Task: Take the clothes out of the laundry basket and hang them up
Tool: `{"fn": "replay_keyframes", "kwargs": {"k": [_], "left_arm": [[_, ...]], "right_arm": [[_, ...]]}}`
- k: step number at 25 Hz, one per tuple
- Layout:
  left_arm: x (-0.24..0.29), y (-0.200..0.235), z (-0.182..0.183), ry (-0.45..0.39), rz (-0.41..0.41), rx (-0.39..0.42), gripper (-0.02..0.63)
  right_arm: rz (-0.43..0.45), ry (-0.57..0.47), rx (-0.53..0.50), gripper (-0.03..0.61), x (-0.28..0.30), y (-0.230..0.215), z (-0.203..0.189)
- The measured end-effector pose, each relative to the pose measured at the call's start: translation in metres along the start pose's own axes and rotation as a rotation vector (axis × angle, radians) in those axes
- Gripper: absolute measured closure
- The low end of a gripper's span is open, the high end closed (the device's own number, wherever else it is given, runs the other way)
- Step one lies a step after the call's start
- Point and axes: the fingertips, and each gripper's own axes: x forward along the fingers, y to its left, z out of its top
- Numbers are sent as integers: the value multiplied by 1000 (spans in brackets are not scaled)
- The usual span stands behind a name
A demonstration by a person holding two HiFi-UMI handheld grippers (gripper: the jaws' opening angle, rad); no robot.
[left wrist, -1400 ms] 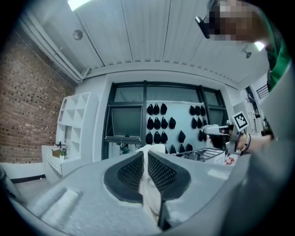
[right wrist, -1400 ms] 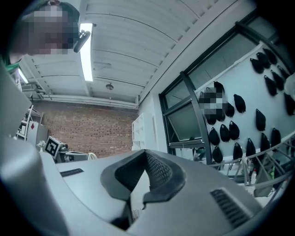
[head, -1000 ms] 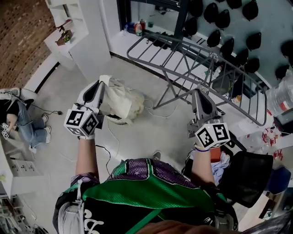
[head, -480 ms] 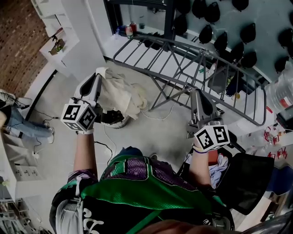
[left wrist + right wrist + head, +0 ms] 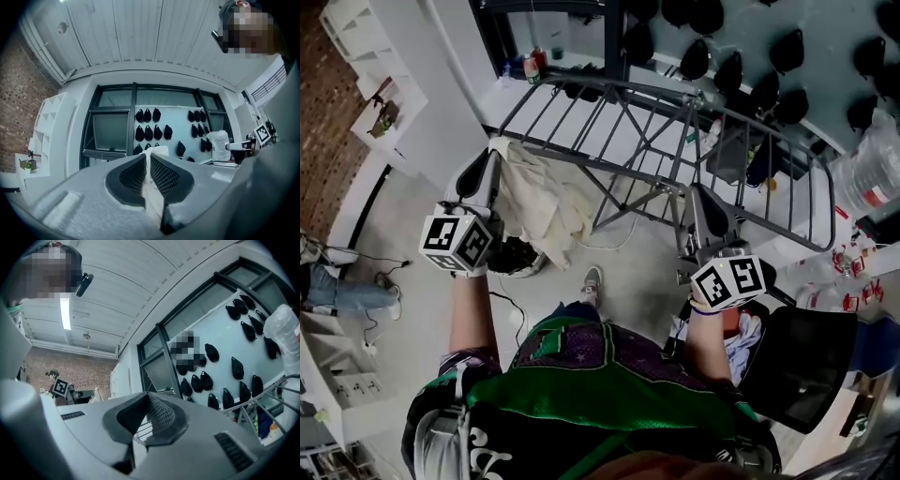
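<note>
Head view shows the left tongs [image 5: 493,155] pinching a corner of a cream garment [image 5: 548,202], which hangs limp left of centre beside the drying rack [image 5: 623,87], while the right tongs [image 5: 697,192] are clenched empty; the soft, light cloth is probably best spread by a second corner.

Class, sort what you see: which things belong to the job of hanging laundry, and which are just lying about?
Job: cream cloth in left gripper; drying rack; laundry basket; closed, empty right gripper.
Lying about: bottles; dark pouches on wall; white shelf unit.
</note>
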Motion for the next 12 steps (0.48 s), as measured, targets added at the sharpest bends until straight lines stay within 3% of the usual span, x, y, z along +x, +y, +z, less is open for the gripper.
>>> {"fn": "replay_keyframes", "kwargs": {"k": [6, 12], "left_arm": [[82, 11, -30, 18, -61, -1, 578], [159, 47, -70, 73, -91, -34, 578]], "right_arm": [[-29, 10, -63, 578, 55, -40, 12], [-39, 33, -91, 578, 127, -64, 8]]}}
